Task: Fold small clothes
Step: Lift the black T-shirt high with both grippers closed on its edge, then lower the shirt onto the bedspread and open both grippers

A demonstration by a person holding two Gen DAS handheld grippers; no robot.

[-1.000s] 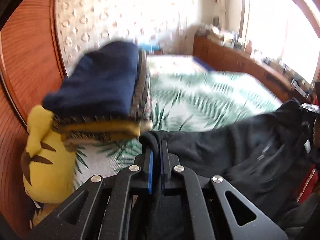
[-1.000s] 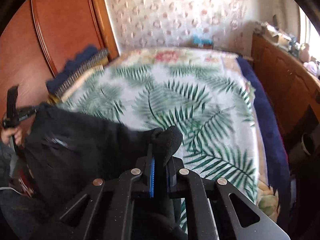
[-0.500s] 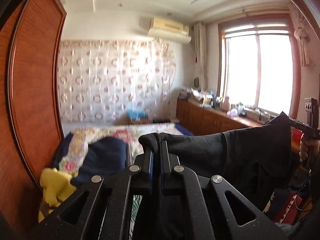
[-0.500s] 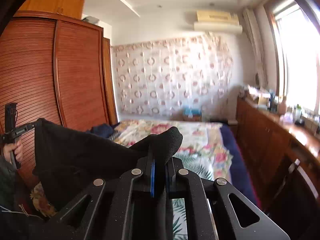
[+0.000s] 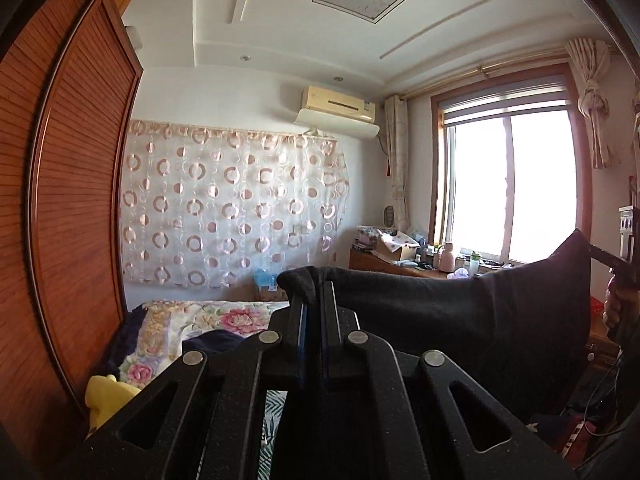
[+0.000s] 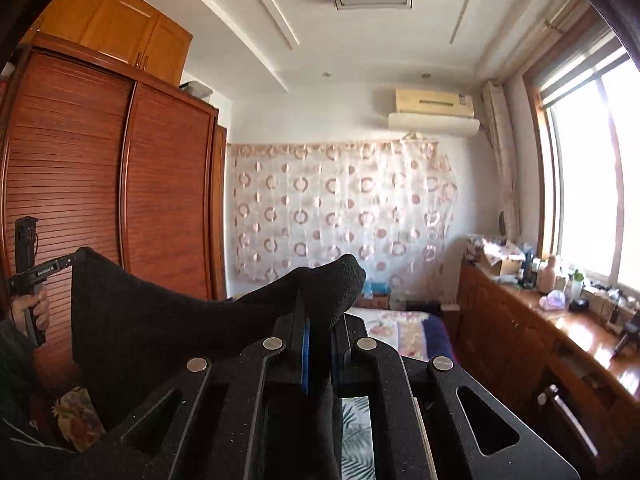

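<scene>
The black garment (image 5: 480, 320) hung spread in the air above the bed (image 5: 208, 320), one piece of dark knit cloth stretched between two tools, its top edge sagging a little in the middle. The left tool (image 5: 314, 300) was clamped tight on one upper corner and the right tool (image 6: 320, 312) was clamped tight on the other, each with a tuft of cloth poking out past its pads; both pointed level toward the far curtained wall. The step in hand looked like the lift and spread that comes ahead of a fold: the piece was held up by its two top corners so it could hang flat. The next move probably called for lowering it onto the bed with both corners kept level and apart, so the cloth landed smooth, without either grip slipping.

Counted, largest first: one bed, one black garment, two tools. Near the bed's left edge lay one dark blue folded item (image 5: 216, 345) and one yellow soft thing (image 5: 108, 396), only partly in view
</scene>
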